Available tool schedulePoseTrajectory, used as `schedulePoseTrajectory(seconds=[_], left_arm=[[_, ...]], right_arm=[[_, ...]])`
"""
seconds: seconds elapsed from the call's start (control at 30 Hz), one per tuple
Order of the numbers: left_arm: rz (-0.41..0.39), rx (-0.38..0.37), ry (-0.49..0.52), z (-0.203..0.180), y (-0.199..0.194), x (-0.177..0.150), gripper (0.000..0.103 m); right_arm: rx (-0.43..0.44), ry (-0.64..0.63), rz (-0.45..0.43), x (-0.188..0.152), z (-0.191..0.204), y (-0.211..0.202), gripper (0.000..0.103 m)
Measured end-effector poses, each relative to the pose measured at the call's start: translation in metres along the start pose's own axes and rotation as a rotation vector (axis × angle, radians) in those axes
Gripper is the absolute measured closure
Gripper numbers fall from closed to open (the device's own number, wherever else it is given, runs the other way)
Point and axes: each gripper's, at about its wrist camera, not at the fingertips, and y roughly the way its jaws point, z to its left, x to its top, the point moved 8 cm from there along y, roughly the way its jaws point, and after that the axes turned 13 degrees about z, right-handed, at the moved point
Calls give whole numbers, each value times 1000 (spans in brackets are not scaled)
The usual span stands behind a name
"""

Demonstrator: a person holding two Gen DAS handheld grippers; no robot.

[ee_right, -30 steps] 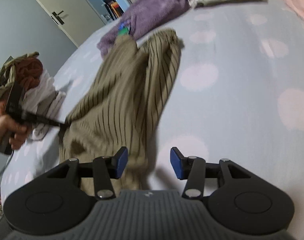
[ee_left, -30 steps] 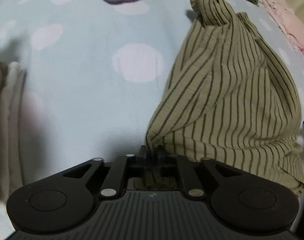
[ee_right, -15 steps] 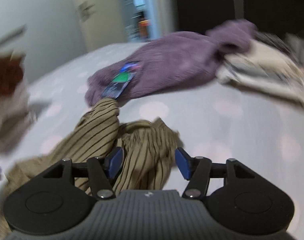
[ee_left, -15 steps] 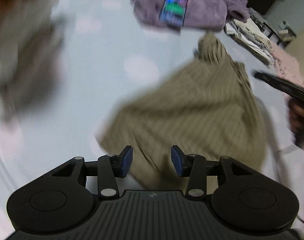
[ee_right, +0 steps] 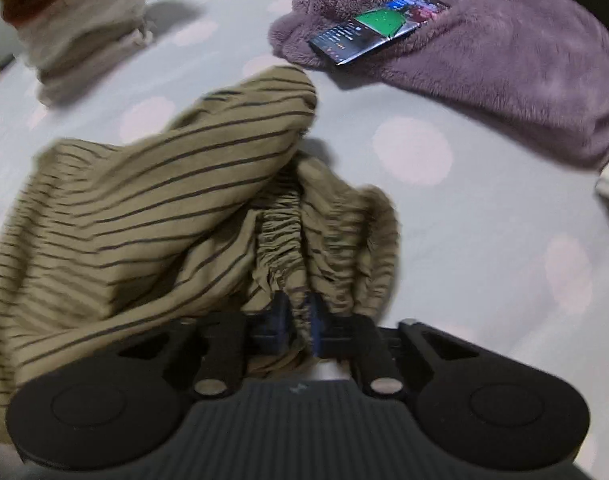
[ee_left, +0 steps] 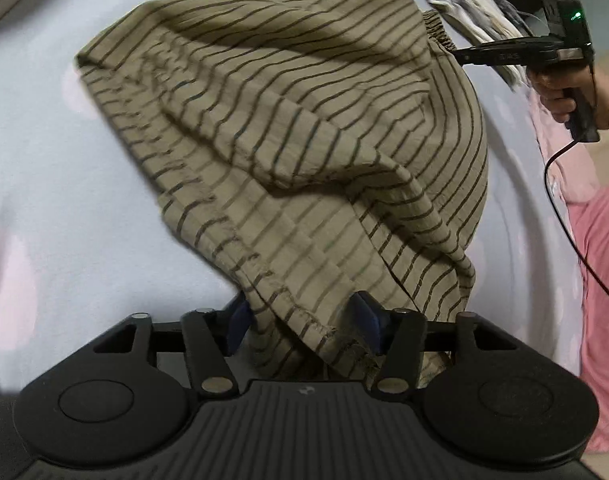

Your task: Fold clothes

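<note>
Nearest your left gripper (ee_left: 302, 326), the blue-padded jaws stand apart with the hemmed edge of the olive cotton garment with thin dark stripes (ee_left: 304, 140) draped loosely between them; nothing is pinched there. Your right gripper (ee_right: 298, 320) is clenched on the gathered elastic waistband (ee_right: 280, 240) of that same garment, the ruched band running up out of the nearly closed pads.

The striped garment lies bunched and creased on the pale blue bedsheet with pink polka dots (ee_right: 484, 208), stretched between your two tools. In the left wrist view, your right hand (ee_left: 564, 88) grips the black handle of the other tool at the garment's far edge, a black cable (ee_left: 564, 216) trailing down from it, with pink fabric (ee_left: 600, 280) at the right edge.

Farther off in the right wrist view, a fluffy purple fleece garment (ee_right: 504, 64) lies on the sheet with a lit smartphone (ee_right: 378, 28) resting on it. To the far left stands a stack of folded beige and rust-brown clothes (ee_right: 76, 20).
</note>
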Motion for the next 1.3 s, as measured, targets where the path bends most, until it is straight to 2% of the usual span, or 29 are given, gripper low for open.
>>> schedulePoseTrajectory(seconds=[0.03,0.1,0.17,0.33,0.47,0.57,0.63,0.73,0.77,0.83,0.9,0.97,1.03,1.13,1.2,1.27,1.3], left_arm=[[9,-2,-16,3,0,3,101],[17,-34,-52,9,-4,8,103],[-9,-50,-39,10,-17,12,103],[-75,-34,-13,19,-50,16,103],[-122,-58,-13,15,-66,20,103],[-130,-100,48,-3,-64,19,103],[-136,-102,111,-20,-62,16,103],[-142,-126,174,-40,-61,17,102],[-127,-140,194,-47,-57,19,100],[-79,-149,243,-53,-49,17,87],[-32,-114,247,-48,-39,10,55],[1,-69,196,-39,-30,-3,54],[-3,-107,169,-41,-25,-20,53],[-22,-121,240,-57,-23,-49,48],[-40,-81,346,-69,-22,-68,42],[-32,-30,425,-82,-14,-75,42],[-24,-27,431,-84,-8,-74,42]], right_arm=[[29,10,-10,-8,2,-7,95],[76,34,-36,-24,7,-22,96],[105,88,-95,-41,11,-43,96],[153,273,-235,-112,30,-101,96],[129,421,-275,-187,57,-134,97],[101,513,-289,-249,81,-151,97],[92,561,-307,-294,92,-158,97],[75,637,-318,-357,103,-155,96],[70,661,-320,-375,108,-153,96],[59,719,-317,-411,118,-143,96],[50,795,-323,-440,128,-128,96],[44,847,-320,-455,139,-107,96],[38,893,-314,-466,149,-85,96],[43,926,-342,-470,159,-71,93],[44,935,-359,-470,163,-66,90],[29,918,-370,-467,161,-67,76],[21,909,-377,-465,160,-67,59]])
